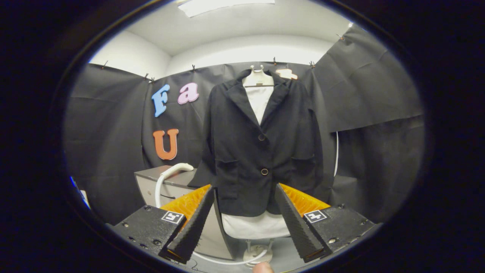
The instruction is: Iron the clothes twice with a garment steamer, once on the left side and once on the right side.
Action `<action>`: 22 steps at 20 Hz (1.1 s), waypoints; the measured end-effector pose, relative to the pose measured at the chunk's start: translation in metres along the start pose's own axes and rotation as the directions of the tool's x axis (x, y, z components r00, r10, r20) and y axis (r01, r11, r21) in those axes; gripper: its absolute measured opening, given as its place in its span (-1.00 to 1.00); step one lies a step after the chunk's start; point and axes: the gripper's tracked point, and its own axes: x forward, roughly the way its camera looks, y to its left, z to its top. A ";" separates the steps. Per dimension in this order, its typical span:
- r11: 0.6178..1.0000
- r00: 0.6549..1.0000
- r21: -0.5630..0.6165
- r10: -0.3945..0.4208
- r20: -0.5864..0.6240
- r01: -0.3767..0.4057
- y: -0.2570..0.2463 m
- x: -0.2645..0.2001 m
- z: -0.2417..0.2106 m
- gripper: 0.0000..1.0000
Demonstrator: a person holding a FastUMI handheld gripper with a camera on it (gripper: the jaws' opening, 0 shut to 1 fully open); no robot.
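Observation:
A black blazer (261, 144) with two buttons hangs on a white mannequin torso (258, 94) that stands on a pole with a round base (257, 254), straight ahead beyond my fingers. The white steamer head (178, 168) lies on a grey cabinet (166, 182) to the left of the jacket, and its white hose (158, 189) drops down the cabinet's front. My gripper (244, 195) is open with nothing between its fingers; the jacket's hem shows in the gap. The steamer sits beyond the left finger (197, 216).
Black cloth walls close the booth on the left, back and right. A white cable (336, 151) runs down behind the jacket's right side. The hose curls over the floor near the mannequin base. A fingertip (262, 267) shows under the gripper.

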 end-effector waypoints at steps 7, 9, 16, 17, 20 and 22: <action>0.998 0.998 0.037 0.057 -0.026 -0.056 0.086 0.048 0.017 1.00; 0.996 0.996 0.057 0.075 -0.050 -0.072 0.114 0.062 0.024 1.00; 0.984 0.982 0.072 0.171 -0.086 -0.165 0.218 0.117 0.049 1.00; 0.982 0.978 0.067 0.184 -0.099 -0.178 0.233 0.128 0.049 1.00; 0.975 0.963 0.062 0.221 -0.155 -0.213 0.271 0.163 0.036 1.00; 0.965 0.949 0.073 0.260 -0.181 -0.251 0.296 0.189 0.028 1.00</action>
